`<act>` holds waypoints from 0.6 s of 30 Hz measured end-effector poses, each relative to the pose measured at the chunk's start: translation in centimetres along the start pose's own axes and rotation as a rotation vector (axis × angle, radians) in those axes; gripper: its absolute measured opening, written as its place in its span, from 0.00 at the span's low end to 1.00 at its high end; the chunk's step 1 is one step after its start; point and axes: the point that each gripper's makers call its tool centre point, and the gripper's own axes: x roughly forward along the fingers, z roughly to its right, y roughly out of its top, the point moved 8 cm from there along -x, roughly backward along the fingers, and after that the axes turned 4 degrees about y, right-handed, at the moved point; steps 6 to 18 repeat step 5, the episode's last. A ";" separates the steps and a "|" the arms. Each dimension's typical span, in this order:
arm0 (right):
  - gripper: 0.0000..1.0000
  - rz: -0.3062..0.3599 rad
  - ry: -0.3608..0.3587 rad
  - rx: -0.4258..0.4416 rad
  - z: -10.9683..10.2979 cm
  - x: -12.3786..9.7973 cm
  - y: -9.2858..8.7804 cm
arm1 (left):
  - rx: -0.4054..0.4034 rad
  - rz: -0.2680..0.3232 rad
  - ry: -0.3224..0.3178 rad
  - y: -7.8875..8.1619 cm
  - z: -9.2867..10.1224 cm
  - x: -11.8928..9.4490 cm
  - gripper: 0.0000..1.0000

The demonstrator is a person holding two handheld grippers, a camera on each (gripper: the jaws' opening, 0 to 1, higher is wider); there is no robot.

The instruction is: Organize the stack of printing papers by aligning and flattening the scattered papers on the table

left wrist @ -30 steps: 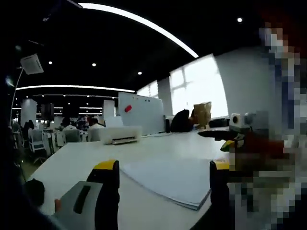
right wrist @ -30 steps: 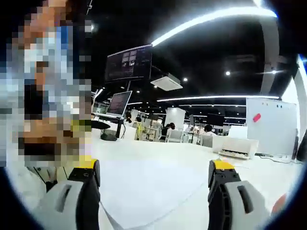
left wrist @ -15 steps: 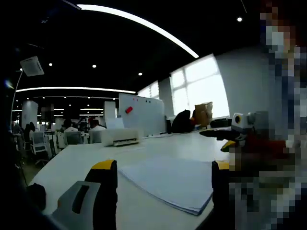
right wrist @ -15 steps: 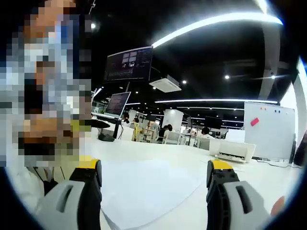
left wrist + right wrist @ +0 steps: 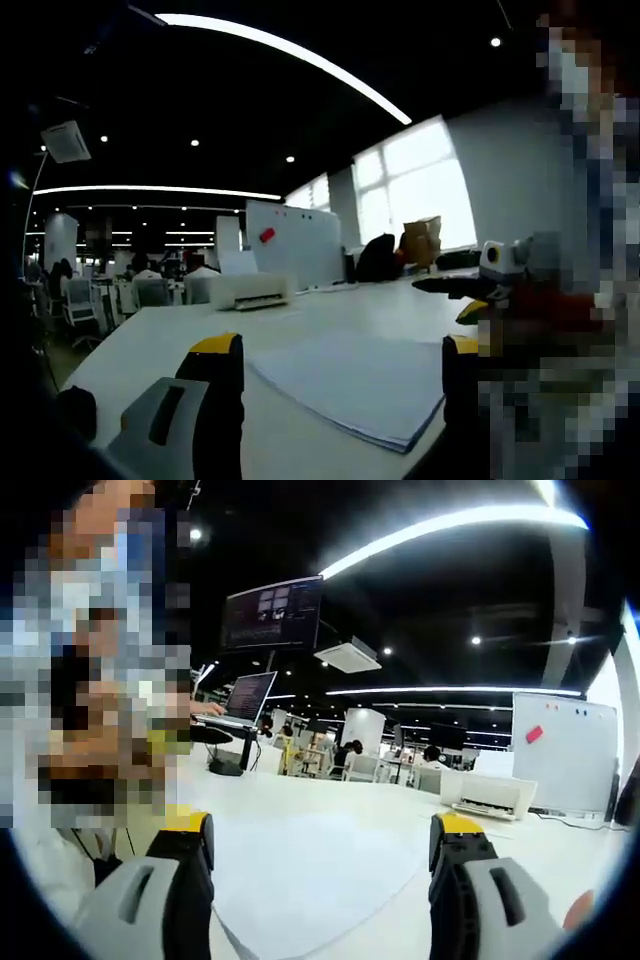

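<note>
A stack of white printing papers point(image 5: 350, 385) lies flat on the white table point(image 5: 150, 335) in the left gripper view, its near corner toward the lower right. My left gripper point(image 5: 340, 395) is open, its yellow-tipped jaws standing wide on either side of the stack's near part. In the right gripper view the same paper stack point(image 5: 300, 875) spreads out ahead, and my right gripper point(image 5: 320, 880) is open with its jaws wide apart above the sheets. The other gripper point(image 5: 470, 285) pokes in from the right of the left gripper view.
A white printer point(image 5: 250, 290) sits far back on the table, also seen as the printer point(image 5: 490, 795) at right. A whiteboard point(image 5: 295, 240) stands behind it. A laptop on a stand point(image 5: 240, 700) and a monitor point(image 5: 272, 612) stand at the far left. Chairs and people fill the background.
Both views shifted only slightly with the hands. The papers and both open grippers stay as they were.
</note>
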 end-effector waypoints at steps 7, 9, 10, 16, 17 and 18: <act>0.84 -0.008 -0.003 -0.002 0.3 0.1 0.2 | 0.001 0.007 0.002 0.2 -0.1 0.0 0.84; 0.84 -0.008 -0.003 -0.002 0.3 0.1 0.2 | 0.001 0.007 0.002 0.2 -0.1 0.0 0.84; 0.84 -0.008 -0.003 -0.002 0.3 0.1 0.2 | 0.001 0.007 0.002 0.2 -0.1 0.0 0.84; 0.84 -0.008 -0.003 -0.002 0.3 0.1 0.2 | 0.001 0.007 0.002 0.2 -0.1 0.0 0.84; 0.84 -0.008 -0.003 -0.002 0.3 0.1 0.2 | 0.001 0.007 0.002 0.2 -0.1 0.0 0.84; 0.84 -0.008 -0.003 -0.002 0.3 0.1 0.2 | 0.001 0.007 0.002 0.2 -0.1 0.0 0.84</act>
